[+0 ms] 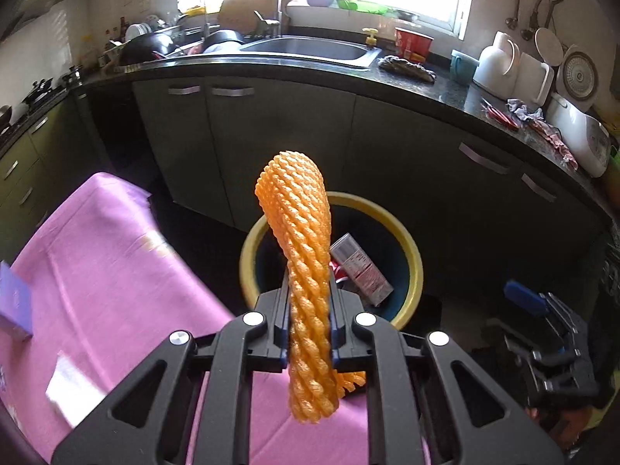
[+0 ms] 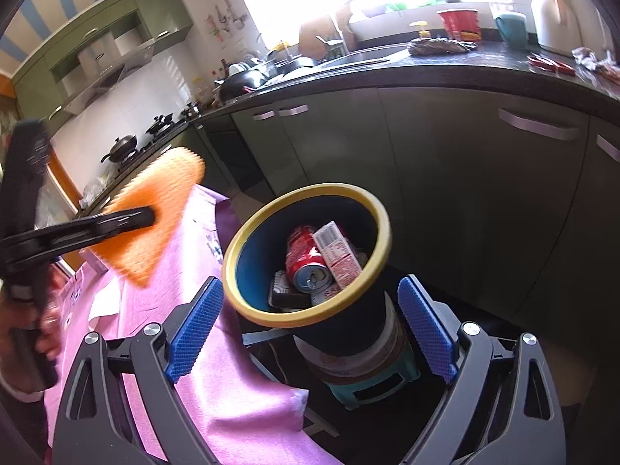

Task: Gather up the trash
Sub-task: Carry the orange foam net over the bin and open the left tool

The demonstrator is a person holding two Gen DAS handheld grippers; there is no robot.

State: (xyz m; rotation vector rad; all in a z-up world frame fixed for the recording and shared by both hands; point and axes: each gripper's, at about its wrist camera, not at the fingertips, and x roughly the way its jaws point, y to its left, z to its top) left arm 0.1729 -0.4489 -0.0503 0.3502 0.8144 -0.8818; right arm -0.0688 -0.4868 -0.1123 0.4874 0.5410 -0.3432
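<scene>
My left gripper (image 1: 309, 310) is shut on an orange foam fruit net (image 1: 300, 240) and holds it up in the air, in front of the yellow-rimmed blue trash bin (image 1: 410, 255). In the right wrist view the same net (image 2: 151, 209) hangs from the left gripper's fingers (image 2: 128, 219) above the pink cloth, left of the bin (image 2: 381, 209). The bin holds a red soda can (image 2: 306, 259), a small carton (image 2: 337, 252) and a dark tray. My right gripper (image 2: 310, 325) is open and empty, just in front of the bin.
A table with a pink cloth (image 1: 116, 271) lies left of the bin, with a purple box (image 1: 13, 302) and white paper (image 1: 69, 387) on it. The bin stands on a teal stool (image 2: 368, 383). Dark cabinets and a countertop with a sink (image 1: 310, 48) run behind.
</scene>
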